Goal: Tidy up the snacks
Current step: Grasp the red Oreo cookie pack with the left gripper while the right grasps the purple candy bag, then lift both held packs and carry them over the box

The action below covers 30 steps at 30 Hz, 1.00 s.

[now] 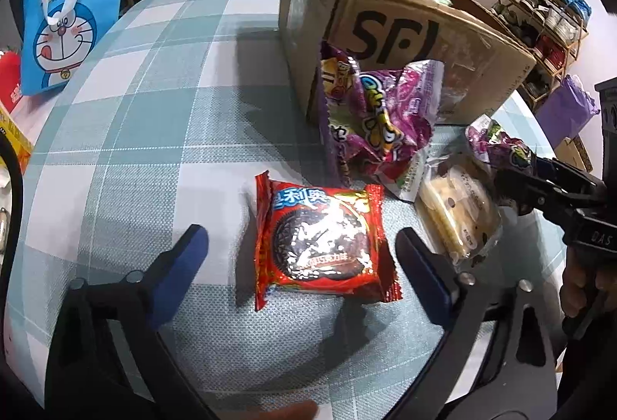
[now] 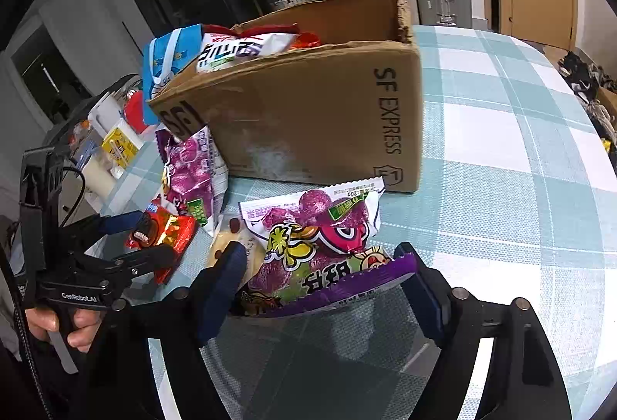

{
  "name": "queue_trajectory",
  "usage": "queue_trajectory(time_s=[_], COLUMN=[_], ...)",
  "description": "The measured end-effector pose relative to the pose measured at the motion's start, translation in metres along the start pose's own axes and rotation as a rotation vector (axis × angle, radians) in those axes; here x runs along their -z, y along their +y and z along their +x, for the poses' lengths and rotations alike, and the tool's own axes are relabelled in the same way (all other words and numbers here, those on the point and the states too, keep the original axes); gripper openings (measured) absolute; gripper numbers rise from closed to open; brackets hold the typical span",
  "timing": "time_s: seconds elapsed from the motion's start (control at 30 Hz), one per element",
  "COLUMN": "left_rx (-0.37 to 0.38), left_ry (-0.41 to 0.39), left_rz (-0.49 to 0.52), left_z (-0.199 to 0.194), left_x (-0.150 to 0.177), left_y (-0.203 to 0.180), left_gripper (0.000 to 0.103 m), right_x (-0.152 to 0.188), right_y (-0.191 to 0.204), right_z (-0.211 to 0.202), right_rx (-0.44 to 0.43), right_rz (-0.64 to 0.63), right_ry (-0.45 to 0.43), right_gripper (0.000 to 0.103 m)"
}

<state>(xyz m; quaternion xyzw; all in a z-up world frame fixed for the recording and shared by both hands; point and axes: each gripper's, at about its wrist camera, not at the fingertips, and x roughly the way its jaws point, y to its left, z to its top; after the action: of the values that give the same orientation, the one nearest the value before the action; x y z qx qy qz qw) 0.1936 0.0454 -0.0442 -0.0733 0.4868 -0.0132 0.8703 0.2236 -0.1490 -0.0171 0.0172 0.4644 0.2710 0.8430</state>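
A red Oreo packet (image 1: 320,239) lies flat on the checked tablecloth (image 1: 154,135). My left gripper (image 1: 302,250) stands open around it, with a gap on each side. My right gripper (image 2: 322,266) has both pads against the sides of a purple-and-white snack bag (image 2: 316,246), whose lower edge is buckled upward. Seen from the left wrist, that bag (image 1: 501,146) sits at the right gripper's tips above a clear packet of bread (image 1: 455,215). Another purple bag (image 1: 378,119) leans on the cardboard box (image 1: 424,34), which holds several snack bags.
A blue cartoon tote bag (image 1: 73,23) stands at the table's far left. A shoe rack (image 1: 540,15) is beyond the right edge. In the right wrist view a yellow carton (image 2: 119,146) and jars crowd the left, and bare cloth (image 2: 501,150) lies right of the box (image 2: 308,119).
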Motion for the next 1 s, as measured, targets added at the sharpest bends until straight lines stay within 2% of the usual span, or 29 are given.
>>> queue_trajectory(time_s=[0.07,0.1,0.13,0.2,0.27,0.37,0.63,1.0], left_rx=[0.007,0.018,0.027,0.051,0.067,0.084,0.100,0.127], left_ry=[-0.010,-0.013,-0.017,-0.023,-0.038,-0.049,-0.071,-0.140], left_rz=[0.004,0.010,0.013,0.010,0.004,-0.002,-0.007,-0.009], left_z=[-0.002,-0.004,-0.005,-0.007,-0.010,-0.015,-0.024,-0.053], left_x=[0.001,0.001,0.002,0.004,0.005,0.007,0.010,0.010], left_y=[0.000,-0.001,0.000,0.000,0.001,0.002,0.001,-0.001], left_gripper=[0.082,0.075,0.066,0.057,0.049,0.044,0.041,0.041], right_x=[0.001,0.002,0.003,0.004,0.006,0.008,0.011,0.011], right_y=[0.002,0.003,0.004,0.004,0.002,-0.001,0.000,0.008], right_z=[-0.002,-0.002,-0.002,-0.004,-0.009,-0.015,-0.031,-0.055], right_rx=[0.001,0.003,0.000,-0.003,-0.010,-0.013,-0.016,-0.036], right_rz=[-0.007,-0.009,-0.009,0.002,0.018,0.039,0.045,0.030], right_ry=[-0.016,-0.019,-0.025,-0.036,-0.054,-0.080,-0.124,-0.192], right_gripper=[0.073,0.072,0.066,0.061,0.055,0.052,0.051,0.051])
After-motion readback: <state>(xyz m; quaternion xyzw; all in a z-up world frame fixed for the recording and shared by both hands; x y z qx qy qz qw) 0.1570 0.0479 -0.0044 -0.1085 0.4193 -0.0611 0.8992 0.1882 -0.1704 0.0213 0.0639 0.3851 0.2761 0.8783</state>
